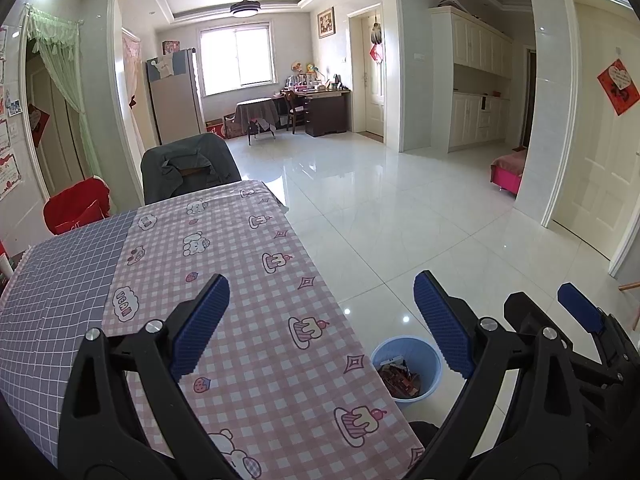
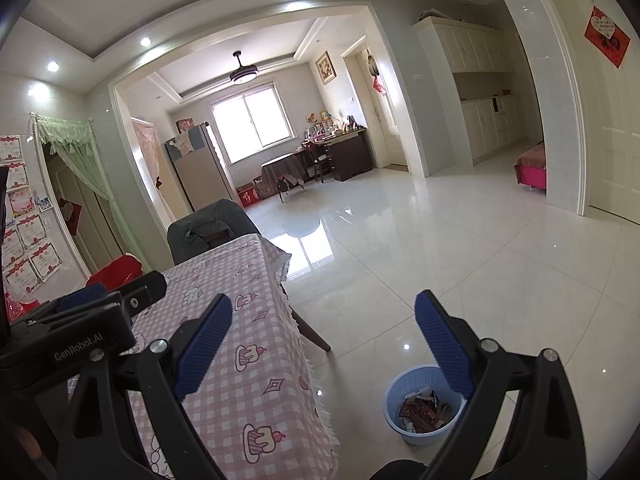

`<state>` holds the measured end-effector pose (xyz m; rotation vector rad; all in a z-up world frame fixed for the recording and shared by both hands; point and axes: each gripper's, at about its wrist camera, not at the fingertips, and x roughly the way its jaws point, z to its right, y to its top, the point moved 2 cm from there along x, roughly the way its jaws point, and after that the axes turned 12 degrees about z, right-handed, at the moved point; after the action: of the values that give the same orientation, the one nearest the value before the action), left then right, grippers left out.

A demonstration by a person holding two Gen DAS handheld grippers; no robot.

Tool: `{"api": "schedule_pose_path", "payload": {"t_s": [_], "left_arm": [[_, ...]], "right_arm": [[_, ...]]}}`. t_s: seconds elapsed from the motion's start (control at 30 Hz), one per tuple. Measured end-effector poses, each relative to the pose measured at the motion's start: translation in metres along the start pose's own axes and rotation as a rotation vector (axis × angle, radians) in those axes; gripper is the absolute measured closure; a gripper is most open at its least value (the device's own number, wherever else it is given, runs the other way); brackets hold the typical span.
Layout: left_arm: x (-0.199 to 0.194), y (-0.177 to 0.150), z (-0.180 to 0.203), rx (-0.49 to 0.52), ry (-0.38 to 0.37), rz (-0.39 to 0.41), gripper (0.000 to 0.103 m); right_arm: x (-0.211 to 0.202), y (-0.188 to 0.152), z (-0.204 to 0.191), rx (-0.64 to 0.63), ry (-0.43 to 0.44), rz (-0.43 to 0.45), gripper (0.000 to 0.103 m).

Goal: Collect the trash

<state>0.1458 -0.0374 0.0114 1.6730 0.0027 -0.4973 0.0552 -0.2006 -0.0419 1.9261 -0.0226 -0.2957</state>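
Your left gripper (image 1: 322,324) was spread wide w/ nothing between its blue pads (image 1: 199,326); it hung over the near right edge of the table, one finger above the cloth, the other out over the floor. Your right gripper (image 2: 324,346) was just as wide and just as empty, held beside the left one, off the table's right side. From the left wrist cam you had the right gripper's black frame and a blue pad just to the right of your own right finger; from the right wrist cam the left unit's body, marked GenRobot.AI, sat close on the left.

The blue trash bin (image 1: 406,368) stood on the white tile floor (image 1: 400,220), below and between the left gripper's fingers, just beside the table's hanging edge. In the right cam the bin (image 2: 394,412) was low and right of centre, partly behind your right finger. It held wrappers (image 2: 422,408), brownish-red mostly; prob. snack packets, but too small to tell.

The pink checked tablecloth (image 1: 256,300) w/ cake and bear prints lay ahead-left of both grippers, a grey-blue grid cloth (image 1: 60,288) further left. No loose trash showed on the part of the cloth you could see. A chair w/ a grey jacket (image 1: 188,168) stood at the table's far end.
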Motion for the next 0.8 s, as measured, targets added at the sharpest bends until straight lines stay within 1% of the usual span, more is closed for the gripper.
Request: {"api": "schedule_pose_path", "payload": {"t_s": [0.37,0.8], "left_arm": [[0.0072,0.001,0.0018,0.001,-0.007,-0.005,0.011],[0.0066,0.0011,0.0022,0.0,-0.007,-0.005,0.011]], "right_arm": [[0.0029,0.0018,-0.0022,0.0,-0.014,-0.001,0.012],[0.0033,0.002,-0.002,0.001,-0.014,-0.002,0.012]]}}
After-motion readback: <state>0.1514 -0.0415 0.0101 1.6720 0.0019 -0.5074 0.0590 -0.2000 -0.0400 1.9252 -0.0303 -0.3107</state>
